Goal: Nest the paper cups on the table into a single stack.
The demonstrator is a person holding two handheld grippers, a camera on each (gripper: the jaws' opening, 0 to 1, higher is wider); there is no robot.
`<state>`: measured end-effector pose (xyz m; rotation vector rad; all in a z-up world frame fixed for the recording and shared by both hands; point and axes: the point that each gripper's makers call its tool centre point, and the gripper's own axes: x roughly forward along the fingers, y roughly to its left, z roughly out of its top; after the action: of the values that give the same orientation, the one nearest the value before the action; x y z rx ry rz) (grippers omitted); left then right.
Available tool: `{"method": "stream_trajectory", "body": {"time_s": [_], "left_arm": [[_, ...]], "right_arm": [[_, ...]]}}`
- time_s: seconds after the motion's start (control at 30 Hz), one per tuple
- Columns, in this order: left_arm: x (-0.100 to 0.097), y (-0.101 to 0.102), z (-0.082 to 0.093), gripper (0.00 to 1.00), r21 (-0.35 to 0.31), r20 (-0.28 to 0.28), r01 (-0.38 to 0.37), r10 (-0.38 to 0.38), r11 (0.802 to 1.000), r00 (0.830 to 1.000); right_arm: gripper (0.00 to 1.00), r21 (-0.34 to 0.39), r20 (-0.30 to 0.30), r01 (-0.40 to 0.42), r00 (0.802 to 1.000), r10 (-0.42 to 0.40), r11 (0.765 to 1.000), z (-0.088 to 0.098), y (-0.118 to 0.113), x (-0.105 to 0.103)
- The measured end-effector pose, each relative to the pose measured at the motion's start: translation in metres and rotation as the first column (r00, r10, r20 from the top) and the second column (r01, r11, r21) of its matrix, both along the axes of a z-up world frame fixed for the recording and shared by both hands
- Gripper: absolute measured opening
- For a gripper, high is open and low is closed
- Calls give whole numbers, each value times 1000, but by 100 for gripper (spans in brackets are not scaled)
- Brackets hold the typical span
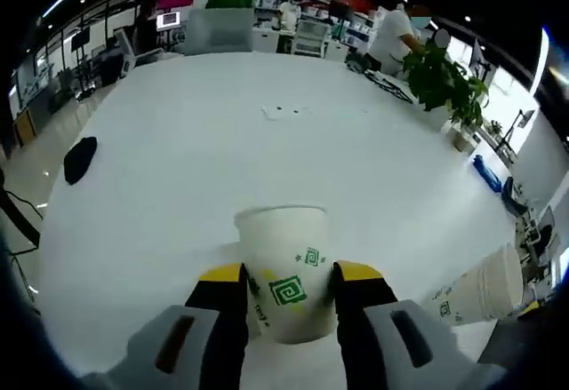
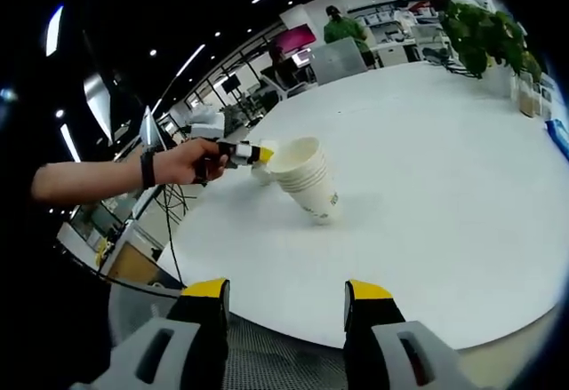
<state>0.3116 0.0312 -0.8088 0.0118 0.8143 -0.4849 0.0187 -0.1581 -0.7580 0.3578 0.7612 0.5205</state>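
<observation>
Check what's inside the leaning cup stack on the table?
The cup stack shows several nested rims and an open top cup with nothing visible inside; its bottom is hidden. The left gripper holds a separate paper cup.

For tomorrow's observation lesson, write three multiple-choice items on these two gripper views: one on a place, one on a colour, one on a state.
1. Where is the single paper cup?
A. between the left gripper's jaws
B. on the floor
C. beside the potted plant

2. What colour is the square print on that cup?
A. red
B. green
C. blue

3. How does the right gripper stand?
A. shut on a cup
B. shut on nothing
C. open, holding nothing

Answers: 1 A, the yellow-tipped jaws flank the cup on both sides. 2 B, the spiral square print is green. 3 C, its jaws stand apart, away from the stack of nested cups on the white table.
</observation>
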Motion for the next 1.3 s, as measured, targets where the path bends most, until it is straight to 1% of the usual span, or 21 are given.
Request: {"method": "stream_trajectory", "body": {"time_s": [0.07,0.1,0.17,0.23,0.27,0.3,0.33,0.37,0.43,0.47,0.5,0.57,0.63,0.77,0.83,0.9,1.0,1.1,1.17,1.27,1.3], "left_arm": [[-10,3,2,37,0,10,6,-6,1000,1000],[-17,5,3,37,4,23,21,-21,1000,1000],[-20,11,3,37,14,38,35,-35,999,999],[-38,14,5,37,15,49,56,-57,998,997],[-51,12,8,37,16,59,62,-63,998,996],[-59,12,10,37,13,67,64,-65,998,996],[-70,17,10,37,5,78,70,-70,998,994],[-77,20,12,37,-6,86,65,-65,998,994],[-86,20,14,37,-25,90,69,-67,997,994],[-97,24,18,37,-24,95,73,-70,997,993],[-102,25,19,37,-22,98,72,-69,997,993],[-110,28,19,38,-29,103,86,-82,996,991],[-127,25,19,38,-33,104,88,-84,996,991],[-148,26,17,38,-32,99,104,-101,994,990],[-156,25,19,38,-40,100,101,-97,994,990],[-158,29,19,38,-43,103,100,-95,994,990],[-167,25,23,37,-44,111,104,-99,994,989],[-171,25,24,38,-46,118,106,-100,993,988],[-176,23,26,38,-43,122,106,-100,993,987],[-184,18,33,38,-33,129,123,-118,992,985],[-186,18,34,38,-31,133,127,-122,991,984]], "right_arm": [[50,-1,3,-4,1000,4,1000,2,1,-1],[50,-2,5,-4,1000,4,1000,2,0,0],[50,-1,8,-4,1000,4,1000,3,0,0],[50,2,15,2,1000,-2,1000,4,-1,-1],[50,6,17,3,1000,-3,1000,5,-2,-1],[50,11,19,4,1000,-5,1000,6,-2,0],[50,13,21,5,1000,-6,1000,7,-1,0],[50,14,20,3,1000,-4,1000,6,-1,0],[50,12,20,-8,1000,8,1000,7,1,-1],[50,5,22,-21,1000,21,1000,7,3,-2],[50,2,21,-28,999,28,1000,6,4,-2],[50,-6,20,-40,999,40,999,6,7,-2],[50,-13,21,-53,998,53,999,6,9,-3],[50,-16,21,-73,997,73,997,6,10,-5],[50,-18,21,-84,996,85,996,6,11,-6],[50,-23,23,-95,995,96,995,7,13,-7],[50,-30,22,-113,993,114,993,7,14,-8],[50,-36,23,-130,991,131,991,8,17,-10],[50,-35,24,-139,990,140,990,10,19,-8],[50,-34,44,-153,987,154,988,13,23,-2],[50,-31,51,-161,985,163,986,17,26,0]]}}
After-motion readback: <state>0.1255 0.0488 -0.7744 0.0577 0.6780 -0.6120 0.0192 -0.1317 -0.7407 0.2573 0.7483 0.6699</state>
